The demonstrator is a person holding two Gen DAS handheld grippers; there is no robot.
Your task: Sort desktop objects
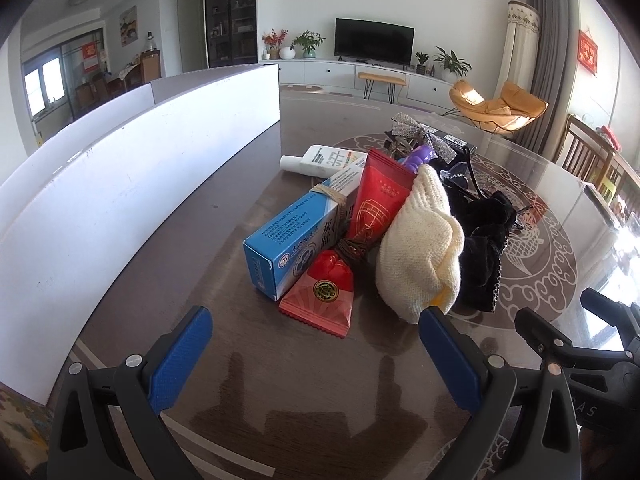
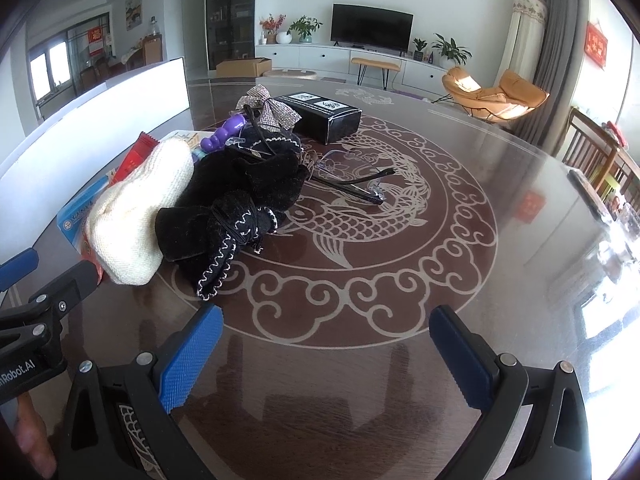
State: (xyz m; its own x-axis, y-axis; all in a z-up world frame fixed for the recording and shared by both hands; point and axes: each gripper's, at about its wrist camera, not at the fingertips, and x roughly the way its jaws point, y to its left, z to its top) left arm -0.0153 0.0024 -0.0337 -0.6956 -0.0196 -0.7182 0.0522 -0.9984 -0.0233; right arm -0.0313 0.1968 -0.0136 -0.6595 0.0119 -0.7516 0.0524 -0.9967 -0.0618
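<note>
Both grippers hover low over a dark glass-topped table (image 2: 460,184) w/ a pale fish-and-cloud motif; left gripper (image 1: 316,356) has its blue-padded fingers (image 1: 182,356) spread wide apart, nothing btwn them, pointing at the near end of a heap of small objects; right gripper (image 2: 326,356) likewise has jaws wide apart & empty, over bare table in front of the motif, w/ the heap off to its left. Heap sits mid-table, items touching or overlapping: blue & white carton (image 1: 292,240) w/ a rubber band round it, lying on its side at the left; red sachet (image 1: 320,300) w/ a gold seal nearest the left gripper, against the carton's front corner; red tube (image 1: 378,204) leaning over the carton; cream knitted pouch (image 1: 416,248) just right of the tube, its lower edge close to the left gripper's right finger; black velvet pouch (image 2: 240,200) w/ white stitching touching the knit one on its right; white tube (image 1: 320,160) behind the carton; purple toy (image 2: 224,132) & silver glitter bow (image 2: 272,108) at the back; glasses (image 2: 352,184) w/ dark arms lying just right of the black pouch; black box (image 2: 324,114) behind, beside the bow. White board (image 1: 120,184) stands upright along the table's left edge, apart from the heap.
</note>
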